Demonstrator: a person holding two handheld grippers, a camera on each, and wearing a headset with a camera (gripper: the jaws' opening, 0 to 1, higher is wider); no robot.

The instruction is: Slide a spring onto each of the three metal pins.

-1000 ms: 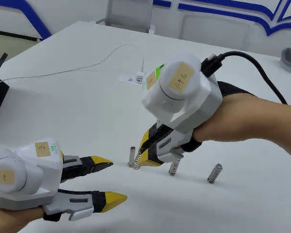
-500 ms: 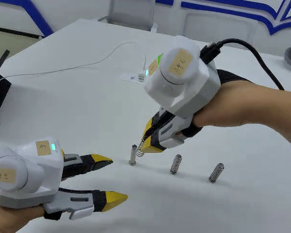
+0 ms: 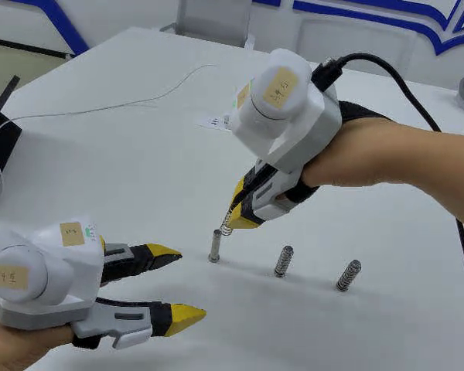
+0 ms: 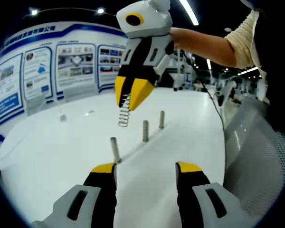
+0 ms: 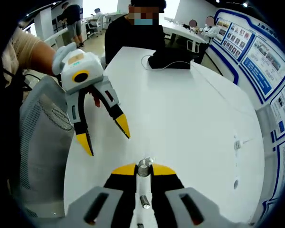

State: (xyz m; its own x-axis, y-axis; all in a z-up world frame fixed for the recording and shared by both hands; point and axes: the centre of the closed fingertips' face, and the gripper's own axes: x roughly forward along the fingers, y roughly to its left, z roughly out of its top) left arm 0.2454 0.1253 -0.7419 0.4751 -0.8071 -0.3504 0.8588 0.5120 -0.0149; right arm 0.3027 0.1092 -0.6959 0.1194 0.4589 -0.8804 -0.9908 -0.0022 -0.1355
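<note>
The right hand-held gripper (image 3: pixel 241 219) is clamped on the spring (image 3: pixel 226 226) — align the coil with the bare pin (image 3: pixel 215 246) just below its tips, then lower vertically. The left hand-held gripper (image 3: pixel 182 282) has its jaws apart.

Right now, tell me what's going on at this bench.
A person holds a two-jaw gripper in each hand over a white table. The right gripper is shut on a spring, which hangs close above the top of the bare pin and is not yet on it. The middle pin and the end pin each already carry a spring. The left gripper hovers open nearby, holding nothing.
</note>
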